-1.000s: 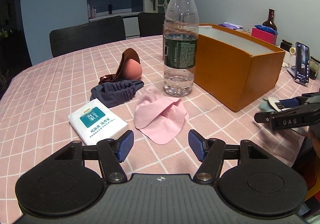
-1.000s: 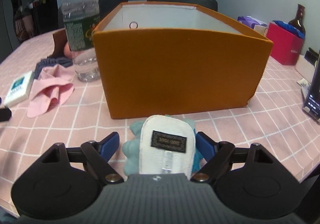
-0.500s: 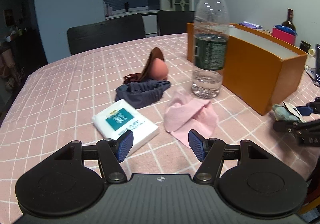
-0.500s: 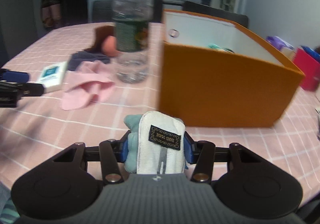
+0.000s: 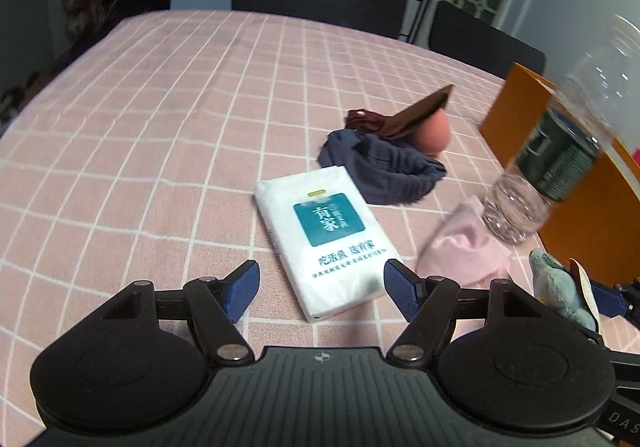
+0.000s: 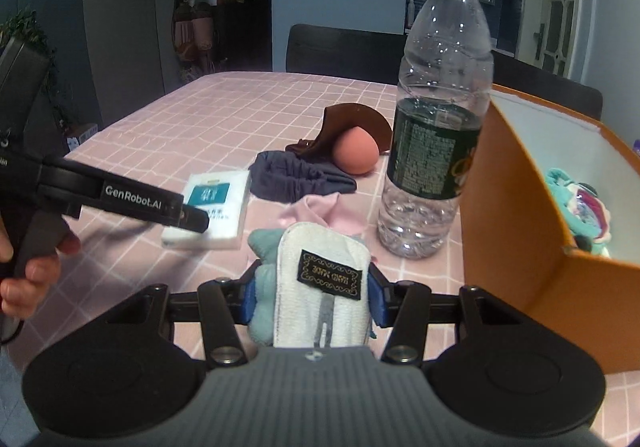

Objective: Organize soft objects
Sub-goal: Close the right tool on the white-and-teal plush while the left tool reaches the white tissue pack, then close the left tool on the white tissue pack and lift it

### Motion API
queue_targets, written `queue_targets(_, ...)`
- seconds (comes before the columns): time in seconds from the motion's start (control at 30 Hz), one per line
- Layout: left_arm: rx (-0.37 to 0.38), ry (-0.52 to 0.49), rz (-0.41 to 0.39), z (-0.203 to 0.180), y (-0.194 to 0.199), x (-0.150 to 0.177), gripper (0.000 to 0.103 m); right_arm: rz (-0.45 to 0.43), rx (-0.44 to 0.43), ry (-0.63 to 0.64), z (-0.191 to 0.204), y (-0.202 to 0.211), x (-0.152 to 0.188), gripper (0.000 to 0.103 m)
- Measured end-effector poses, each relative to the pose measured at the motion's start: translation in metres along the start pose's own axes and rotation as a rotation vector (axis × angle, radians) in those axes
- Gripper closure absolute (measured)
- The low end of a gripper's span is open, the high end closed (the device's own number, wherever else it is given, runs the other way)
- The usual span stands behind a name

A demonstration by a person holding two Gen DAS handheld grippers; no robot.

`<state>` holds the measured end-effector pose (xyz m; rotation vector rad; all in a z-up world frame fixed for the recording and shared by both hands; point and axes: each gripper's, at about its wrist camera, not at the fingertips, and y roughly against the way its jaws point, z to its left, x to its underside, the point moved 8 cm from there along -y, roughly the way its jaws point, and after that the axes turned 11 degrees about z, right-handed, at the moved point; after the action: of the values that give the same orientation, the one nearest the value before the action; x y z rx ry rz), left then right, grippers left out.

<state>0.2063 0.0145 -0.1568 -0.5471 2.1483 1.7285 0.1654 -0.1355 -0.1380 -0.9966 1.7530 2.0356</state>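
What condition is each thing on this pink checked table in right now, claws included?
Clear plastic water bottle: upright, capped, partly full.
Orange cardboard box: open-topped, a teal soft item inside.
White tissue pack: lying flat, sealed.
Pale pink cloth: crumpled.
Navy fabric piece: bunched.
Left claw: empty, jaws opening.
Right claw: shut on white-and-teal towel toy.

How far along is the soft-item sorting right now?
Early on. Done: one teal plush already lies in the orange box. In hand: the right gripper is clamped on a white-and-teal towel; the left gripper is opening, empty, over the tissue pack. Left on the table: tissue pack, pink cloth, navy cloth, brown cloth, sponge.
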Motion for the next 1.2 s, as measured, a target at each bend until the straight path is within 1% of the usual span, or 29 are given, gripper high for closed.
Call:
queue_targets(0.1, 0.018, 0.029, 0.021, -0.002, -0.007, -0.002, 0.020, 0.012, 0.005, -0.013, -0.005, -0.011, -0.006, 0.052)
queue_targets(0.2, -0.021, 0.007, 0.007, -0.007, -0.011, -0.005, 0.020, 0.026, -0.003, -0.024, -0.008, -0.018, -0.005, 0.051)
queue_targets(0.27, -0.047, -0.001, 0.000, -0.010, -0.013, -0.006, 0.023, 0.032, -0.008, -0.028, -0.009, -0.018, -0.002, 0.051)
queue_targets(0.33, -0.063, -0.025, -0.011, -0.014, -0.014, -0.007, 0.034, 0.037, -0.008, -0.034, -0.010, -0.019, 0.000, 0.051)
queue_targets(0.37, -0.068, -0.029, -0.016, -0.015, -0.016, -0.008, 0.035, 0.038, -0.009, -0.038, -0.012, -0.020, 0.001, 0.051)
queue_targets(0.4, -0.076, -0.028, -0.023, -0.016, -0.015, -0.008, 0.041, 0.039, -0.008, -0.044, -0.013, -0.020, 0.002, 0.051)
queue_targets(0.43, -0.082, -0.030, -0.032, -0.016, -0.014, -0.008, 0.049, 0.040, -0.008, -0.048, -0.015, -0.020, 0.002, 0.050)
queue_targets(0.47, -0.090, -0.032, -0.043, -0.015, -0.014, -0.009, 0.054, 0.041, -0.006, -0.052, -0.016, -0.020, 0.002, 0.050)
queue_targets(0.53, -0.106, -0.028, -0.056, -0.013, -0.012, -0.010, 0.070, 0.043, -0.005, -0.059, -0.018, -0.020, 0.003, 0.050)
queue_targets(0.57, -0.115, -0.034, -0.061, -0.013, -0.011, -0.010, 0.074, 0.044, -0.007, -0.063, -0.019, -0.021, 0.003, 0.050)
queue_targets(0.63, -0.131, -0.038, -0.075, -0.011, -0.010, -0.010, 0.089, 0.046, -0.012, -0.071, -0.020, -0.022, 0.004, 0.050)
queue_targets(0.7, -0.123, -0.025, -0.085, -0.008, -0.009, -0.011, 0.093, 0.046, -0.015, -0.073, -0.019, -0.021, 0.005, 0.050)
queue_targets(0.8, -0.089, -0.004, -0.116, -0.004, -0.002, -0.011, 0.097, 0.038, -0.016, -0.075, -0.020, -0.017, 0.004, 0.050)
queue_targets(0.93, -0.075, -0.005, -0.181, -0.002, 0.019, -0.014, 0.098, 0.014, -0.009, -0.083, -0.024, -0.008, 0.002, 0.050)
queue_targets(1.03, -0.054, -0.005, -0.215, 0.000, 0.036, -0.016, 0.099, -0.003, -0.009, -0.087, -0.026, 0.000, -0.001, 0.050)
queue_targets(1.2, -0.023, -0.050, -0.249, -0.004, 0.063, -0.015, 0.099, -0.023, -0.024, -0.095, -0.028, 0.015, -0.003, 0.050)
